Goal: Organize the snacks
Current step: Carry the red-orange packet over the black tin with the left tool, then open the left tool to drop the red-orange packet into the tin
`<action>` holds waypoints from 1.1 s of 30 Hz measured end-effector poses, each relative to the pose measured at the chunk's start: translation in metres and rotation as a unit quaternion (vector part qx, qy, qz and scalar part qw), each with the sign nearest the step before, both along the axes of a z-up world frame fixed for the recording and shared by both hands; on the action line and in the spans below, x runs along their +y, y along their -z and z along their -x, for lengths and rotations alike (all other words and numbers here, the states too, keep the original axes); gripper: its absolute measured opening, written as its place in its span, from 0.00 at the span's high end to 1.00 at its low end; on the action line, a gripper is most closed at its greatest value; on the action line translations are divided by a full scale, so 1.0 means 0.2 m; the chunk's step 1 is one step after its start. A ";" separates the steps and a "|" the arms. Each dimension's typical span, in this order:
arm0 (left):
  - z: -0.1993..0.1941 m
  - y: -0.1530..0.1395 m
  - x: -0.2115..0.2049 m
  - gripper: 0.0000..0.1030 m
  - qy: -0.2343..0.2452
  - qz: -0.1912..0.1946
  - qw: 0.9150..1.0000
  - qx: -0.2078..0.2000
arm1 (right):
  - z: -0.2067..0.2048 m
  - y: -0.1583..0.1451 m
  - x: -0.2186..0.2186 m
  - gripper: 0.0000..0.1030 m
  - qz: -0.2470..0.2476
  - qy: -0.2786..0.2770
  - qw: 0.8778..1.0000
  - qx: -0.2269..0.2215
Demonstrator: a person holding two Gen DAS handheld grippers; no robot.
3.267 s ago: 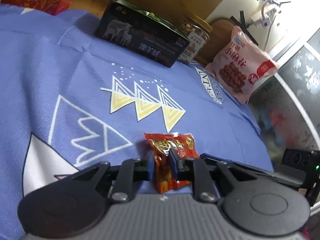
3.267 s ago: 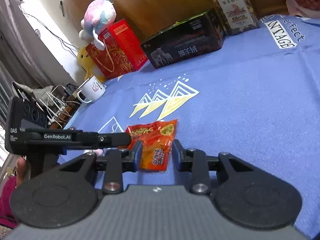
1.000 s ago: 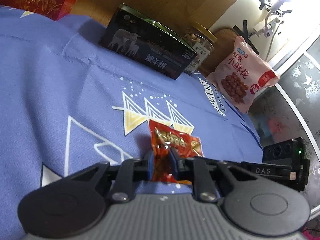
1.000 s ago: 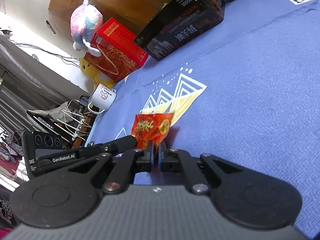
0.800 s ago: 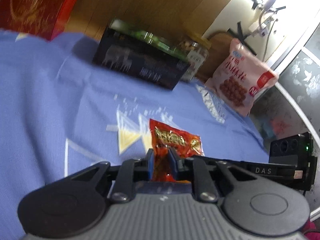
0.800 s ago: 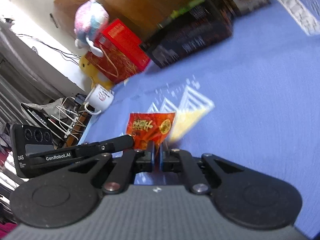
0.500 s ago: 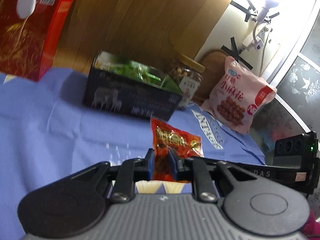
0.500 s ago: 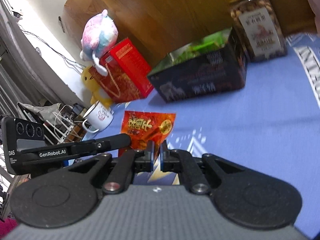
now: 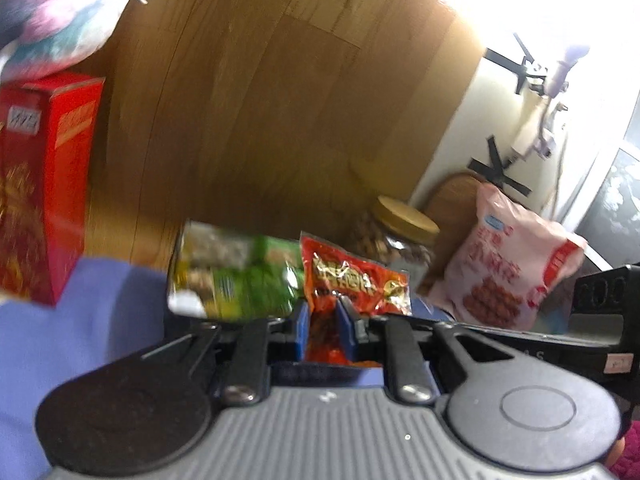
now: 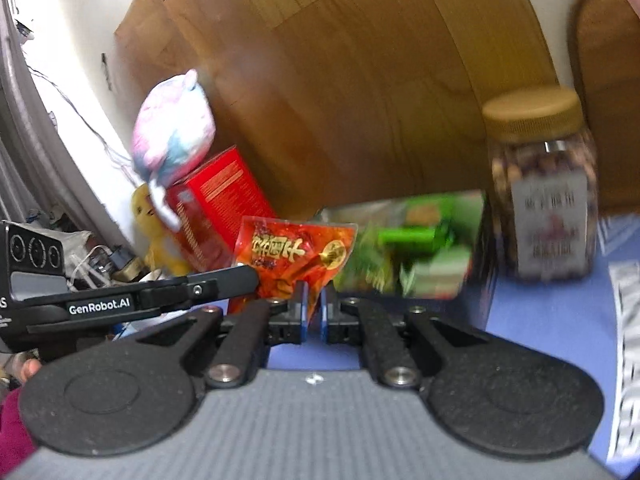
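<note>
Both jaws are clamped on 1 red snack packet [image 9: 352, 284], held between the 2 grippers above the blue cloth [image 9: 112, 312].

Left gripper [image 9: 324, 330] pinches the packet's lower edge between its blue pads, and the right gripper [image 10: 314, 312] nips the same packet [image 10: 296, 256] from its own side, pads nearly together. Behind the packet stands an open dark box [image 10: 408, 264] filled with green wrappers, blurred in both views. Just beside the box is 1 clear jar [image 10: 544, 208] with a gold lid; a pink snack bag [image 9: 516, 272] leans further right. 1 red carton [image 9: 44, 184] stands at the left with a plush toy [image 10: 172, 136] on top.
</note>
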State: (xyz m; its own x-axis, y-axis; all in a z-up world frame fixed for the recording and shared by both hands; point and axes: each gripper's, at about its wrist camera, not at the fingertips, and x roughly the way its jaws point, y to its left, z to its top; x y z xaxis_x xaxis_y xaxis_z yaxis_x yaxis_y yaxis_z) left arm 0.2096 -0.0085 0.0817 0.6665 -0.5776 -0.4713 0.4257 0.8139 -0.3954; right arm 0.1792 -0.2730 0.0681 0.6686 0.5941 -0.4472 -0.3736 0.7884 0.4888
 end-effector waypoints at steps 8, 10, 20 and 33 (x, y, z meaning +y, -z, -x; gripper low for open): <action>-0.25 0.10 -0.03 0.84 -0.015 -0.014 1.000 0.013 | -0.25 0.07 0.03 0.91 0.038 0.013 0.999 0.004; -0.29 0.15 -0.03 0.84 -0.020 -0.020 0.999 0.022 | -0.27 0.10 0.05 0.91 0.052 0.013 0.999 0.006; -0.33 0.20 -0.08 0.68 -0.098 -0.096 0.990 -0.002 | -0.29 0.15 0.12 0.72 0.120 0.053 0.991 -0.021; 0.08 0.06 -0.09 0.63 -0.124 -0.153 0.980 -0.036 | 0.15 0.03 0.05 0.69 0.083 0.095 0.990 -0.059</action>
